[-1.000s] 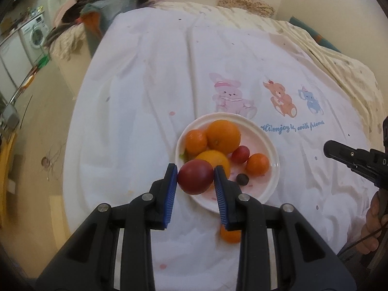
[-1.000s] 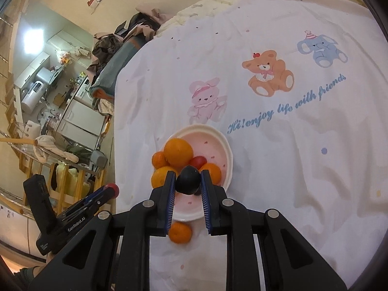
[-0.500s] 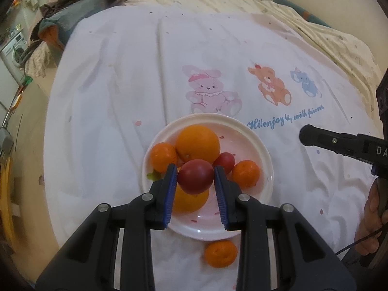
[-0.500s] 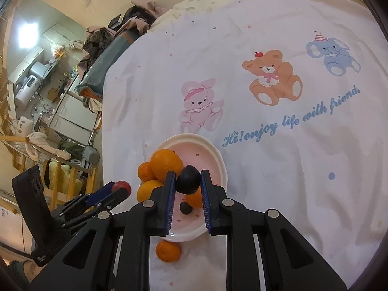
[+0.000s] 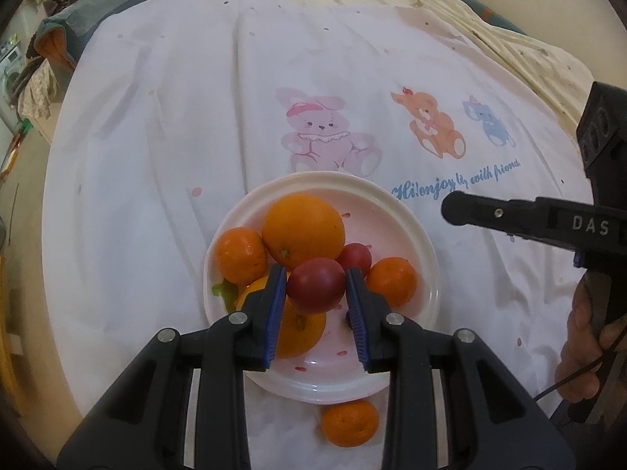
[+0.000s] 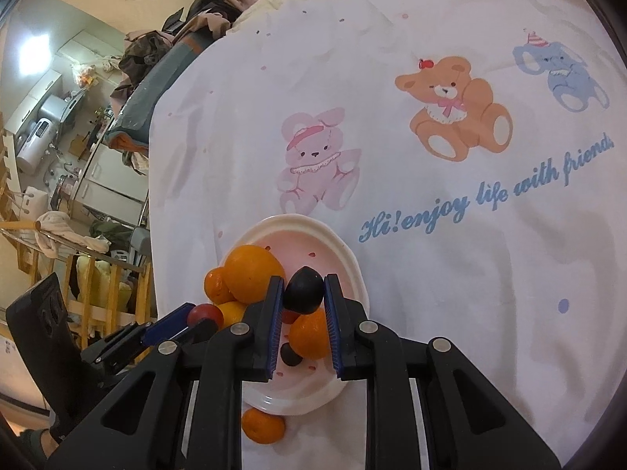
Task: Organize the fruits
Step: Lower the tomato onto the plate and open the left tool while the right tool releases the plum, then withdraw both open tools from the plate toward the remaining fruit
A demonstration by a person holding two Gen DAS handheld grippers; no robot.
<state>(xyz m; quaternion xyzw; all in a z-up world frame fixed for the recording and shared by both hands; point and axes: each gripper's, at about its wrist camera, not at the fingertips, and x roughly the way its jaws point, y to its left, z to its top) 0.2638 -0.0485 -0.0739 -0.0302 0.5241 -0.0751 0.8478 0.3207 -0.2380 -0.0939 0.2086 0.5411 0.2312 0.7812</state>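
Note:
A white plate (image 5: 425,250) (image 6: 345,258) lies on the printed sheet, holding a big orange (image 5: 303,230) (image 6: 250,279), several smaller oranges and a small red fruit (image 5: 356,257). My left gripper (image 5: 315,285) is shut on a red plum (image 5: 316,290) just above the plate's fruit. My right gripper (image 6: 303,289) is shut on a dark purple plum (image 6: 303,289) over the plate's near side. Another dark fruit (image 6: 290,353) rests on the plate below it. One tangerine (image 5: 350,423) (image 6: 262,426) lies on the sheet just off the plate's near rim.
The white sheet (image 5: 196,98) with bunny, bear and elephant prints covers the bed. Clothes (image 6: 180,27) are piled at its far left corner. The right gripper's body (image 5: 548,221) reaches in from the right in the left wrist view, with a hand (image 5: 584,337) on it.
Both grippers have moved forward and down over the plate, each still carrying its plum. The plate and fruit look larger and nearer; the loose tangerine has come into fuller view.

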